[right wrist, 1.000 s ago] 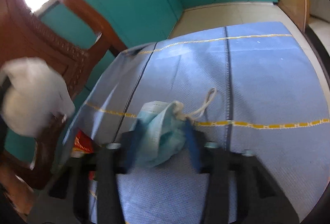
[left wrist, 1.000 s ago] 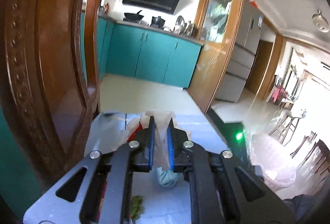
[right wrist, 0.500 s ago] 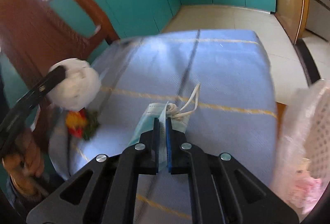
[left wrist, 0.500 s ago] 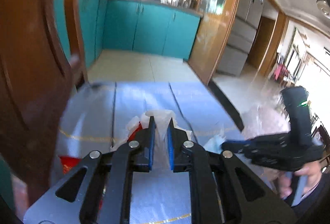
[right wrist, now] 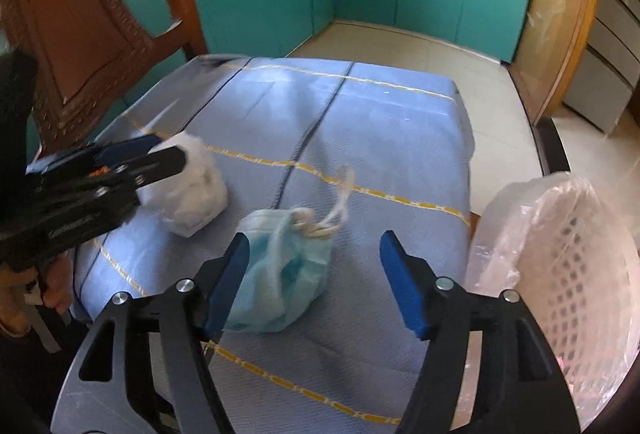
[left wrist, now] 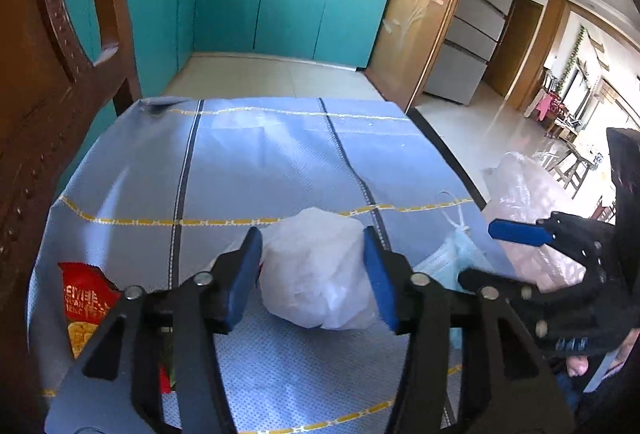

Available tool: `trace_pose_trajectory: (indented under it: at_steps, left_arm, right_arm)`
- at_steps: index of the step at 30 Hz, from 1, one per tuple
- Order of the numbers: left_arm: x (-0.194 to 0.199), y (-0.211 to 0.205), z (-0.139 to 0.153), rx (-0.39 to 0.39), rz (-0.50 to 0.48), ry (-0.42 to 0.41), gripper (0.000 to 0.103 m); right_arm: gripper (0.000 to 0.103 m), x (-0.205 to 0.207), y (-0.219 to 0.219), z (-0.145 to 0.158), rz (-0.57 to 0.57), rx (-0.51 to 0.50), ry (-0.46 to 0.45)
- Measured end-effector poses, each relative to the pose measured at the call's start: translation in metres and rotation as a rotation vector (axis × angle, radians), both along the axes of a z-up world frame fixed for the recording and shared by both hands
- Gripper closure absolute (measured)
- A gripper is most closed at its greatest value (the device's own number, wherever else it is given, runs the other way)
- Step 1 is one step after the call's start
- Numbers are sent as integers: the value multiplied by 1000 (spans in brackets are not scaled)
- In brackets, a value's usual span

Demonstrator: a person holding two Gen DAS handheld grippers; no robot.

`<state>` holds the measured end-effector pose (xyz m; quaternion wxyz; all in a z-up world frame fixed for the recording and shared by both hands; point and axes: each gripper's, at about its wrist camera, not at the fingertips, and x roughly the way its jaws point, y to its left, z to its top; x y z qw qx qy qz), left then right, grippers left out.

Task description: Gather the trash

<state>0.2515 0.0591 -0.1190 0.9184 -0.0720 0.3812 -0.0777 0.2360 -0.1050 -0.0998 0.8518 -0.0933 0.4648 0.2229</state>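
Note:
A crumpled white plastic bag (left wrist: 316, 266) lies on the blue tablecloth (left wrist: 256, 162). My left gripper (left wrist: 312, 274) is open with a finger on each side of it. The bag also shows in the right wrist view (right wrist: 192, 190) beside the left gripper (right wrist: 160, 154). A crumpled blue face mask (right wrist: 280, 270) with white ear loops lies on the cloth. My right gripper (right wrist: 316, 282) is open just above its near side. The mask also shows in the left wrist view (left wrist: 452, 262), next to the right gripper (left wrist: 492, 254).
A white mesh bin (right wrist: 576, 274) lined with clear plastic stands at the table's right edge; it also shows in the left wrist view (left wrist: 524, 194). A red snack wrapper (left wrist: 86, 302) lies at the near left. A carved wooden chair (left wrist: 44, 74) stands left. Teal cabinets (left wrist: 280, 2) behind.
Both grippers have opened. The white bag, held aloft in the left gripper before, now rests on the cloth. The mask, pinched by the right gripper, now lies free.

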Motion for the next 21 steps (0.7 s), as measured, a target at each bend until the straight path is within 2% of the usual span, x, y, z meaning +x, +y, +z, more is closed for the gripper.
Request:
trace_pose_trajectory:
  at_steps: [5, 18, 21]
  left_arm:
    - [6, 3, -13, -22, 7, 53, 39]
    - [9, -7, -25, -2, -3, 95, 39]
    - [10, -8, -26, 0, -3, 99, 39]
  right_arm:
    - [36, -5, 18, -12, 57, -27, 29]
    - [36, -2, 32, -33, 25, -63, 38]
    - [43, -2, 33, -34, 20, -74, 31]
